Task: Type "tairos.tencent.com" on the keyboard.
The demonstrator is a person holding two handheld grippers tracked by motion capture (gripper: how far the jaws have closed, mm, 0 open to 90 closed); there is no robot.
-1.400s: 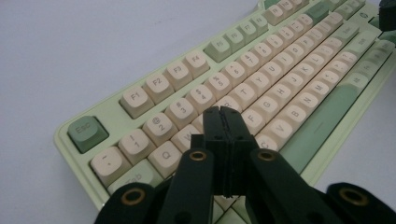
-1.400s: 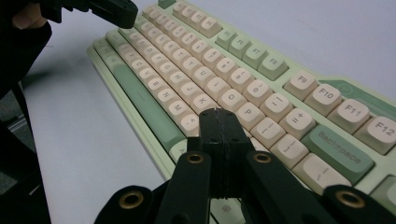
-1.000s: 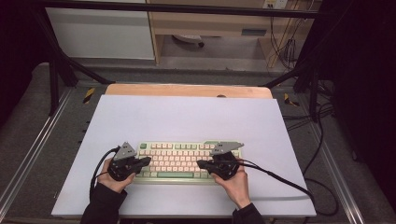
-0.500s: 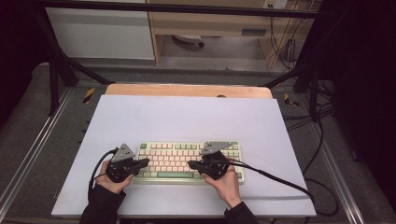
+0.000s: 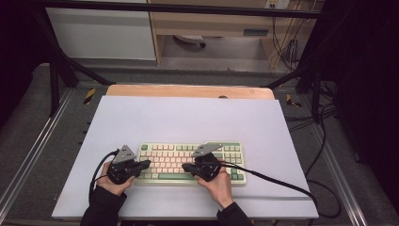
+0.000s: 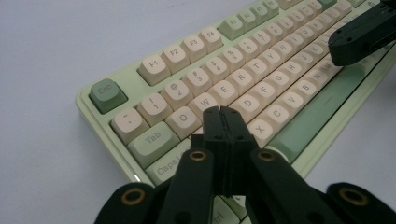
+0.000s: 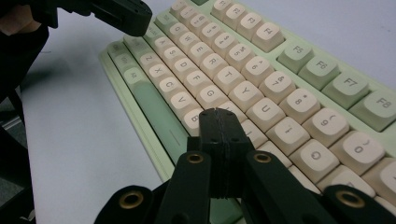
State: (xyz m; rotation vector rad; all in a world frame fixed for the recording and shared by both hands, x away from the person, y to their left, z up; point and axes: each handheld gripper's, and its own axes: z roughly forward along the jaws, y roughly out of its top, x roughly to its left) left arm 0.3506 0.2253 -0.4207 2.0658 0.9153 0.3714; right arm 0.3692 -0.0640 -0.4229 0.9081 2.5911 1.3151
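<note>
A green and cream keyboard (image 5: 188, 163) lies near the front of the white table top (image 5: 188, 117). My left gripper (image 5: 147, 164) hovers over the keyboard's left end, jaws pressed together with nothing between them. In the left gripper view its tip (image 6: 222, 112) sits above the keys around A and S on the keyboard (image 6: 261, 60). My right gripper (image 5: 185, 167) is over the middle of the bottom rows, also shut and empty. The right gripper view has that tip (image 7: 217, 113) above the keys near N and the green space bar (image 7: 156, 116).
A wooden board edge (image 5: 188, 90) lies along the table's far side. Black cables (image 5: 282, 183) trail from the right gripper across the table to the right. Metal frame rails (image 5: 42, 136) border the table, with tangled cables (image 5: 291, 42) behind.
My right gripper has slid left along the keyboard, from its right part to the middle, and sunk a little. The left gripper has stayed put.
</note>
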